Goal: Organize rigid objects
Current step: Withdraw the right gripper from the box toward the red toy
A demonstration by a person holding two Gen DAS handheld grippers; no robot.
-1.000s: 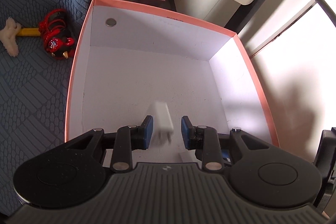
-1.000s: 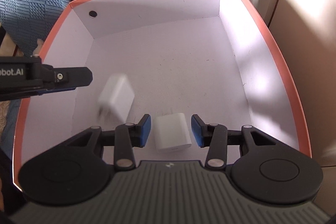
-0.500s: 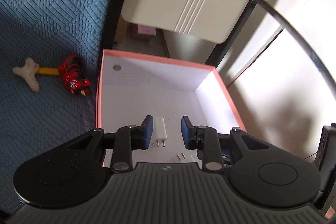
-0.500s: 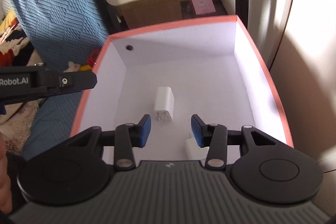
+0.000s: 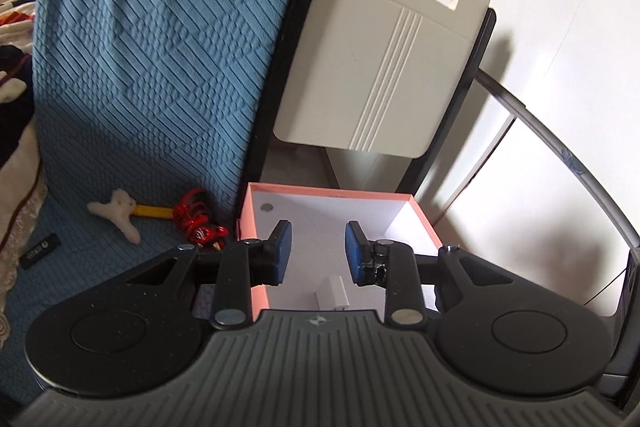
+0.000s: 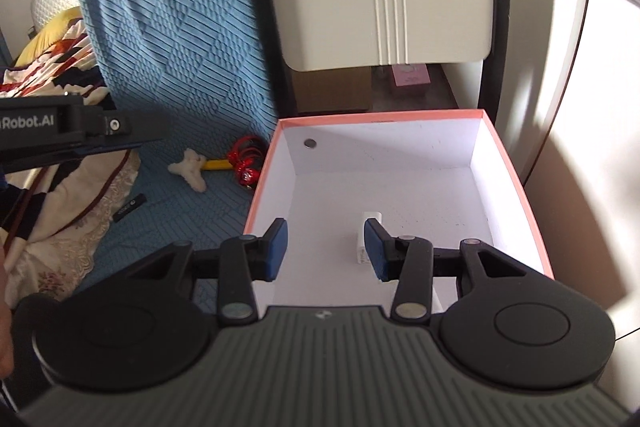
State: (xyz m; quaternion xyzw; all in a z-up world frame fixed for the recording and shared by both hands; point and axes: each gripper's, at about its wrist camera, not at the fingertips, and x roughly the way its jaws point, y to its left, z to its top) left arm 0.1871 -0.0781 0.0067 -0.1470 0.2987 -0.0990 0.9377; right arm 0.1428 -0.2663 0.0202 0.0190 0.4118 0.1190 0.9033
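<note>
A pink-rimmed box with a white inside (image 5: 246,227) (image 6: 516,179) stands on the floor beside a blue-covered couch. A white charger plug (image 5: 333,293) (image 6: 366,235) lies on the box floor. A second white plug lies near the front wall, mostly hidden behind my right gripper. My left gripper (image 5: 318,253) is open and empty, held high above the box. My right gripper (image 6: 326,249) is open and empty above the box's front part. The left gripper's body (image 6: 72,131) shows at the left of the right wrist view.
A red toy (image 5: 196,223) (image 6: 246,163), a white plush piece on a yellow stick (image 5: 120,213) (image 6: 192,167) and a small black item (image 5: 40,251) (image 6: 130,207) lie on the blue couch cover (image 5: 140,67). A beige chair back (image 5: 380,59) stands behind the box.
Both plugs dropped from the open grippers into the box. Both grippers then rose and pulled back, so the box looks smaller and farther below.
</note>
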